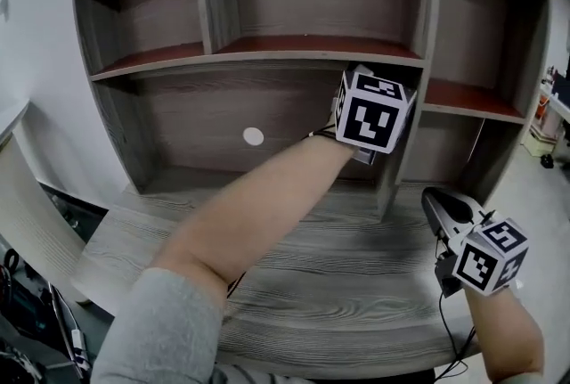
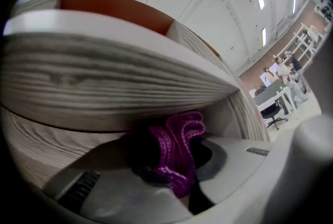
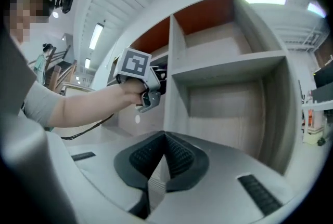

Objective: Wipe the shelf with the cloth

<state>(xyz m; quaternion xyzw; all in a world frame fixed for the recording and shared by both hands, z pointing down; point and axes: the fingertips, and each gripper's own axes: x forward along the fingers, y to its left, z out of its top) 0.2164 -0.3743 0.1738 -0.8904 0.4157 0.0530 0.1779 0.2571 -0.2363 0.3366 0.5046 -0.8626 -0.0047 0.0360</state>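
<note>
Left gripper (image 2: 171, 179) is clamped on the purple knitted cloth (image 2: 179, 137), which is bunched just under the shelf board (image 2: 104, 82) ahead (soft, light, floppy; best pinched on a thick fold). Right gripper (image 3: 157, 163) has its jaws together, empty.

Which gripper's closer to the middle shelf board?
Left. The left gripper, holding the cloth, sits right under the shelf board; the right gripper hangs low by the desk's right edge.
</note>
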